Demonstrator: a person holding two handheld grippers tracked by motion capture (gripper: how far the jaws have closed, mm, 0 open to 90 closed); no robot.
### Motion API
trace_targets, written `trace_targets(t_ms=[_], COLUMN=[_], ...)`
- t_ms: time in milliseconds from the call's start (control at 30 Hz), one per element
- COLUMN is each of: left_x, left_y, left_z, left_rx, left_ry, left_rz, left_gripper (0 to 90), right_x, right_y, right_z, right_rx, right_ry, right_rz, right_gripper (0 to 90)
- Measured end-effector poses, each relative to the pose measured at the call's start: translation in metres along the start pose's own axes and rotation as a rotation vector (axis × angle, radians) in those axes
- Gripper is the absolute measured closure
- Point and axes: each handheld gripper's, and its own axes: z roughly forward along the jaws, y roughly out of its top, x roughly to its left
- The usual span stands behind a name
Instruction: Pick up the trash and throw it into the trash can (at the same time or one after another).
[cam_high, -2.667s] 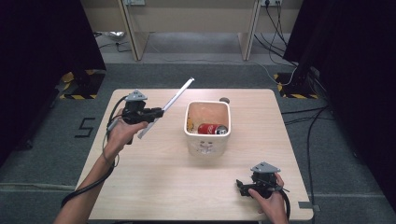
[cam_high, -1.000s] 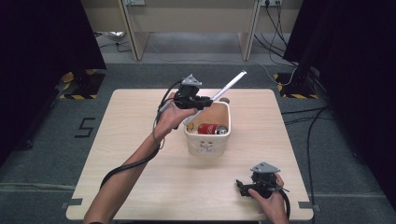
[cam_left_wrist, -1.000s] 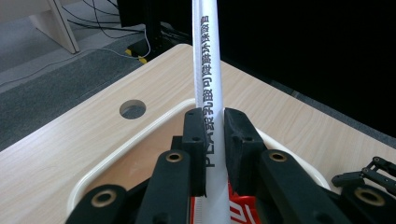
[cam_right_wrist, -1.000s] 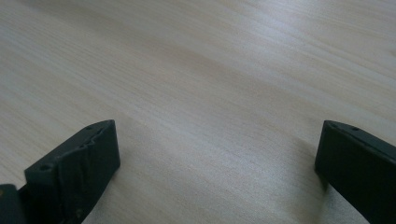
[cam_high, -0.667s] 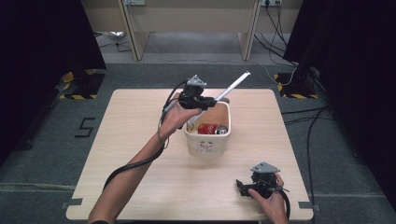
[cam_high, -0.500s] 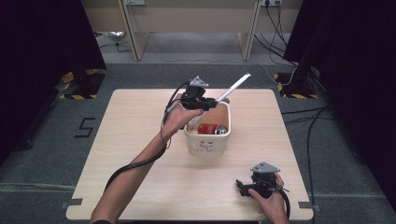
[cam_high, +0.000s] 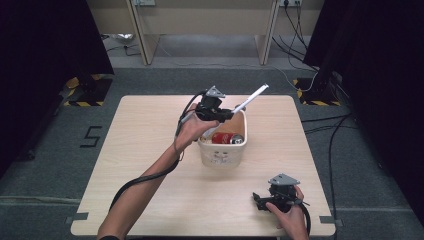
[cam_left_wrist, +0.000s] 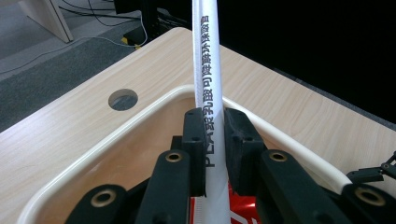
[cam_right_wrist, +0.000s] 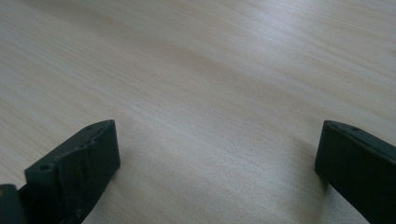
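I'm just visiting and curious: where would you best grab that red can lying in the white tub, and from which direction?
Judging by its pose, grip the red can across its round middle, coming straight down from above. It lies on its side in the white tub, whose walls block any sideways approach. The wrapped straw in the left gripper slants over the tub, so clear it first.

On the tabletop (cam_high: 150, 130), a tub (cam_high: 222, 154) stands near the middle, toward my far side, with a can (cam_high: 227, 138) lying in it. My left hand-held gripper (cam_high: 227, 113) sits above the tub's far-left rim, a wrapped stick (cam_high: 248, 102) clamped between its jaws and slanting up and away to the right, over the tub. My right hand-held gripper (cam_high: 260, 199) rests on the tabletop near the right front corner, well apart from the tub, jaws spread wide.
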Motion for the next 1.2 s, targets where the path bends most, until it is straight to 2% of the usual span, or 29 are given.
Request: trace_targets(t_ms=[233,500,533,667,733,900,1067,1200], left_x=[0.000,0.002,0.002,0.003,0.004,0.003,0.003,0.002], left_y=[-0.007,-0.011,-0.012,-0.013,-0.012,-0.010,-0.009,-0.009], left_z=[0.007,0.007,0.007,0.004,0.002,-0.007,-0.013,-0.016], left_rx=[0.040,0.051,0.049,0.061,0.053,0.043,0.031,0.031], left_ry=[0.002,0.004,0.005,0.010,0.015,0.020,0.026,0.030], left_rz=[0.008,0.008,0.004,0.011,0.003,0.020,0.018,0.007], left_gripper=[78.7,78.0,73.4,67.6,59.3,56.2,54.0,47.1], right_x=[0.000,0.000,0.000,0.000,0.000,0.000,0.000,0.000], right_y=[0.000,0.000,0.000,0.000,0.000,0.000,0.000,0.000], right_z=[0.000,0.000,0.000,0.000,0.000,0.000,0.000,0.000], right_rx=[-0.001,-0.002,-0.001,-0.002,-0.001,-0.001,-0.003,-0.003], right_ry=[0.000,0.001,0.002,0.001,0.001,0.001,0.002,0.002], right_rz=[-0.003,-0.001,-0.001,-0.002,-0.001,-0.001,-0.001,-0.001], right_gripper=[0.2,0.2,0.2,0.2,0.2,0.2,0.2,0.2])
